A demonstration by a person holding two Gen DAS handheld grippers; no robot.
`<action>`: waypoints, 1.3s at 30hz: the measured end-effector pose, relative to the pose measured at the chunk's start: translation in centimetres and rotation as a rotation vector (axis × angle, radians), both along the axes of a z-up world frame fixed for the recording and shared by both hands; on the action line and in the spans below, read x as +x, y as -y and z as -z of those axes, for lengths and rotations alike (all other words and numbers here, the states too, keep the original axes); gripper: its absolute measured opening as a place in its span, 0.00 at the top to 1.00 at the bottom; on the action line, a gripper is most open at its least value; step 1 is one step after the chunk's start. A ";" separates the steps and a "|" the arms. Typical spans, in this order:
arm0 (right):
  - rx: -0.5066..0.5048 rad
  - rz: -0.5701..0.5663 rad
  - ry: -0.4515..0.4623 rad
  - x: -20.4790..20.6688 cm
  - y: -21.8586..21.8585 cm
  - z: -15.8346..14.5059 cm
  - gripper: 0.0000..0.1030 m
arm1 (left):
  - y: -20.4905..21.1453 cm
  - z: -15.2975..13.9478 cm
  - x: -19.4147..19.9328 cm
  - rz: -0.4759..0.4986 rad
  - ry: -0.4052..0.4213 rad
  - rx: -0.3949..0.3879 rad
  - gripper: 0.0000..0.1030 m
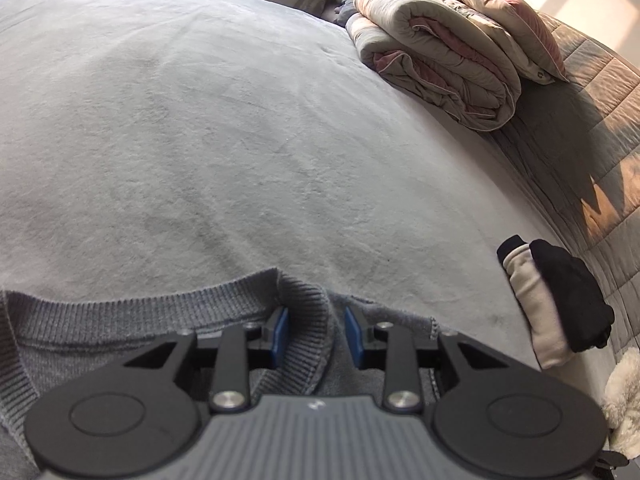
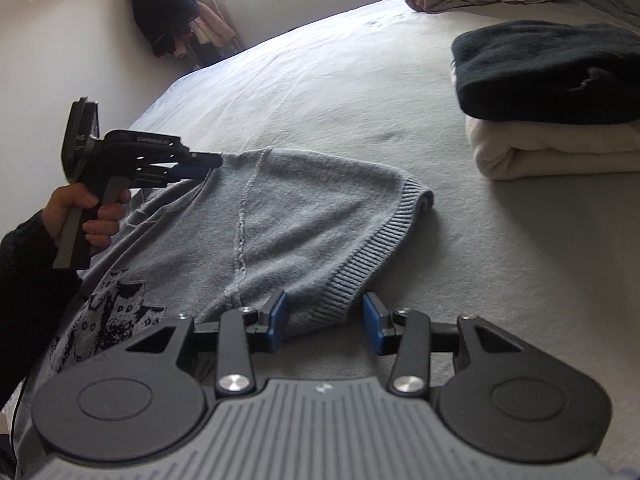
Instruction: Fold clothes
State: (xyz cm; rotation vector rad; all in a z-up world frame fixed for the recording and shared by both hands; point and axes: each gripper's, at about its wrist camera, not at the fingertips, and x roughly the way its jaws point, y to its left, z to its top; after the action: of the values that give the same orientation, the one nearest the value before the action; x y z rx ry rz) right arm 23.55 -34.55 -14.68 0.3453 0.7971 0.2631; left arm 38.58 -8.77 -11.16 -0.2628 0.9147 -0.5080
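Lying between parted right gripper (image 2: 325,322) pads, sweater (image 2: 304,216) hem

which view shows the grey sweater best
The right wrist view: the grey sweater lies across the bed with its ribbed hem, seam and dark pattern visible. The left wrist view shows only a ribbed edge bunched at the gripper.
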 end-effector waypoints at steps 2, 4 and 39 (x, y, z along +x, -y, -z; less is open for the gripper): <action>0.012 -0.018 0.003 0.3 -0.2 0.2 0.56 | 0.4 0.2 0.1 -0.019 0.013 0.014 0.94; 0.029 -0.036 -0.005 0.5 0.0 0.2 0.66 | 0.8 0.3 0.1 -0.036 0.030 0.044 0.96; -0.040 0.257 0.002 3.1 4.5 0.0 0.60 | 2.4 -1.9 -2.4 0.007 0.197 0.267 0.62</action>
State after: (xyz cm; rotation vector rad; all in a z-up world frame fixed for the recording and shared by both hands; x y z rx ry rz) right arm 26.70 -39.02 -14.65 0.4055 0.7462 0.0074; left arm 36.14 -11.12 -9.23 0.0330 0.7811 -0.4046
